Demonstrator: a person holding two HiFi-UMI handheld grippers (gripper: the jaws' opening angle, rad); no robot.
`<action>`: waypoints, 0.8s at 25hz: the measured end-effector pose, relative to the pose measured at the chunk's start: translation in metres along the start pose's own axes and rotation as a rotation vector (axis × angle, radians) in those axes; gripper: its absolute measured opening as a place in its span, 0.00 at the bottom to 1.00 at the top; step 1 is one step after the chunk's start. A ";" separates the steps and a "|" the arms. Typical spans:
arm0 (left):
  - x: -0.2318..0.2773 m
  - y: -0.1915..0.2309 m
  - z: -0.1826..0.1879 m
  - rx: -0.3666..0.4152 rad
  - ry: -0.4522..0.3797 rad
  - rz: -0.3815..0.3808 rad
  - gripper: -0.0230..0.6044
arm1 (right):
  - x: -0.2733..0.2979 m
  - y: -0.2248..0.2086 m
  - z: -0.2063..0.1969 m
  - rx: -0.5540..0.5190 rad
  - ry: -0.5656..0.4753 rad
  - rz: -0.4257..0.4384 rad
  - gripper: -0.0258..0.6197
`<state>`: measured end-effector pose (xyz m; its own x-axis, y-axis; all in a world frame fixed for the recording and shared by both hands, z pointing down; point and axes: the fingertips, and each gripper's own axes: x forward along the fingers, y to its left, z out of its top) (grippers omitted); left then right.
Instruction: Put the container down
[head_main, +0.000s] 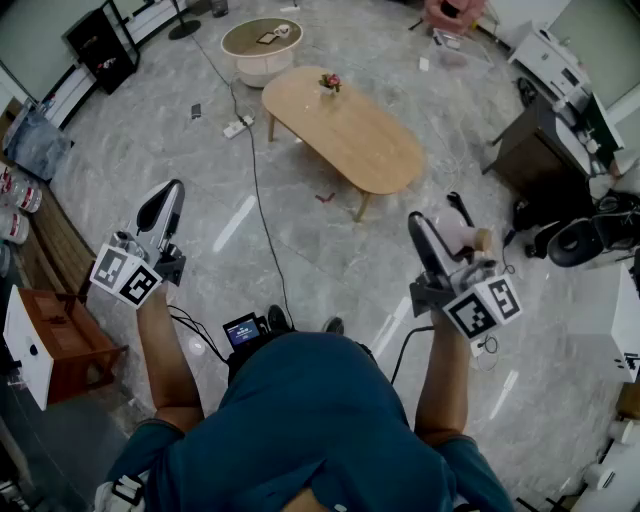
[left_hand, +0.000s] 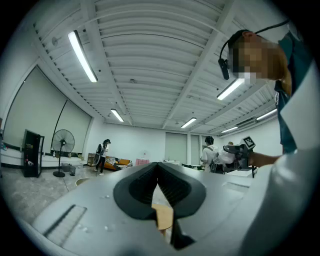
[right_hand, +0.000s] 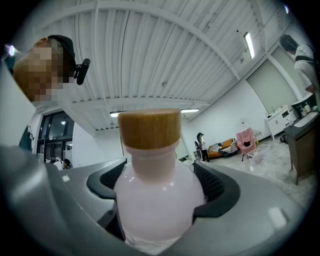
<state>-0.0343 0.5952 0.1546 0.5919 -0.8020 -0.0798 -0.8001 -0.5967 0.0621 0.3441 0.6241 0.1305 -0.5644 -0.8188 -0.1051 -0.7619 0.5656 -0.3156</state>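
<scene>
Pink container (right_hand: 155, 200) in right claw (right_hand: 158, 183)

grey marble floor (head_main: 330, 250). oval wooden table (head_main: 345, 130) mid-room, flower pot (head_main: 330, 84) on it, round white table (head_main: 262, 48) beyond. ribbed white ceiling (left_hand: 150, 65), strip lights (left_hand: 82, 56) on. standing fan (left_hand: 63, 142) near wall.

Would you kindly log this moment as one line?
right gripper: shut on bottle | left gripper: shut, empty | bottle: aloft, not yet down | wooden table: ahead

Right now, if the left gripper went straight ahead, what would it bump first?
Nothing close: open air ahead of the left gripper. Farther on, probably the oval wooden table, though depth is unclear.
</scene>
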 end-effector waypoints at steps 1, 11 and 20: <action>0.000 0.000 0.000 0.000 -0.001 -0.001 0.03 | 0.000 0.000 0.000 -0.001 0.001 -0.001 0.68; 0.002 -0.001 0.003 -0.005 -0.002 -0.012 0.03 | 0.002 0.002 0.003 -0.004 0.001 -0.005 0.68; 0.000 0.008 -0.003 -0.010 -0.001 -0.032 0.03 | 0.009 0.011 -0.002 0.000 -0.015 -0.020 0.68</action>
<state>-0.0401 0.5903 0.1580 0.6172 -0.7824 -0.0828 -0.7796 -0.6224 0.0696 0.3300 0.6228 0.1284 -0.5443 -0.8313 -0.1129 -0.7730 0.5493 -0.3174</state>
